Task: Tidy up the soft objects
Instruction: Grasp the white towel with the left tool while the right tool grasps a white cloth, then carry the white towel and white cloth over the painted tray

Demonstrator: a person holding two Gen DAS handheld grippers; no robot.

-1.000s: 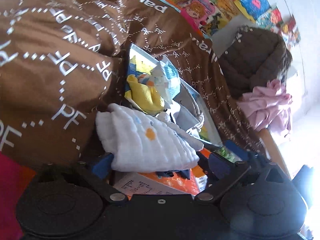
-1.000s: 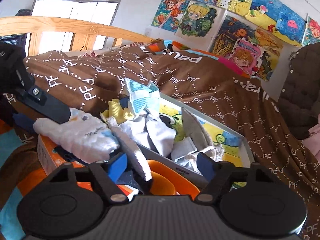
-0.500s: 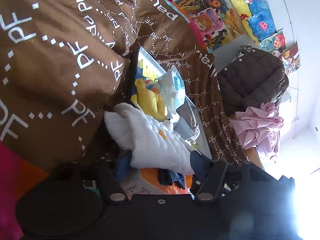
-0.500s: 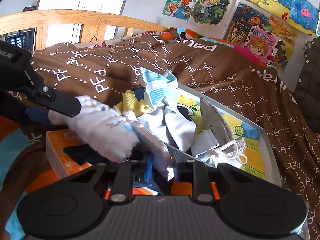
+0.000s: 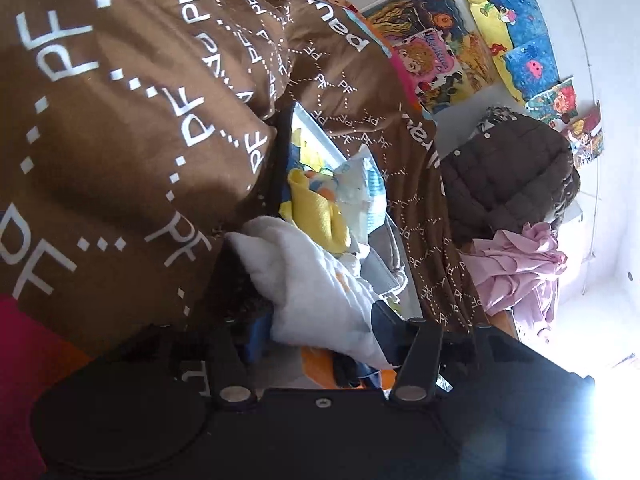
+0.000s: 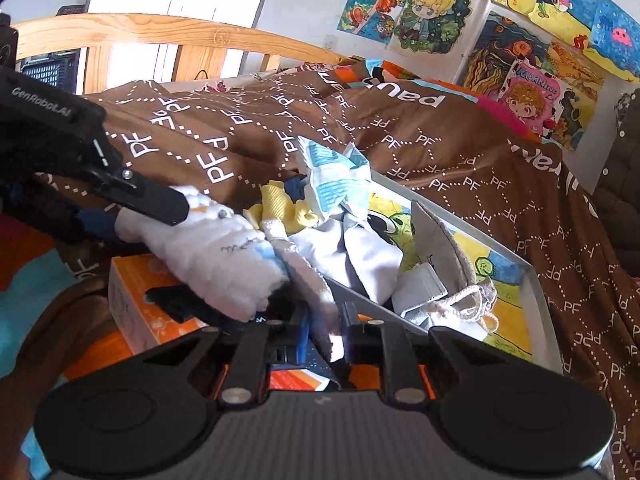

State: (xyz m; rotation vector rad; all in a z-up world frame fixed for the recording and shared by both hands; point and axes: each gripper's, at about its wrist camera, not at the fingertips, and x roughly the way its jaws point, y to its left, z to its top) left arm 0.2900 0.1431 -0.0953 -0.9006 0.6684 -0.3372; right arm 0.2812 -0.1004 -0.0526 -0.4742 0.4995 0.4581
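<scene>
A white fluffy cloth [image 6: 224,256] with an orange dot is held at both ends over an orange box [image 6: 136,304]. My left gripper [image 5: 320,328] is shut on one end of the cloth [image 5: 312,280]; its finger [image 6: 148,196] shows in the right wrist view. My right gripper [image 6: 324,332] is shut on the cloth's other, thinner end. Behind it a grey tray [image 6: 536,292] with a cartoon lining holds a yellow cloth [image 6: 280,204], a blue-and-white cloth [image 6: 336,176], white cloths and a beige pouch [image 6: 444,248].
The tray and box lie on a bed with a brown "PF" duvet [image 6: 440,152]. A wooden headboard [image 6: 160,36] stands behind. Cartoon posters [image 6: 500,28] cover the wall. A brown jacket [image 5: 508,176] and a pink garment [image 5: 520,268] hang at the bedside.
Both grippers closed on the white cloth: the right one from open to shut on its thin end, the left one tighter on its end. The left camera view tilted.
</scene>
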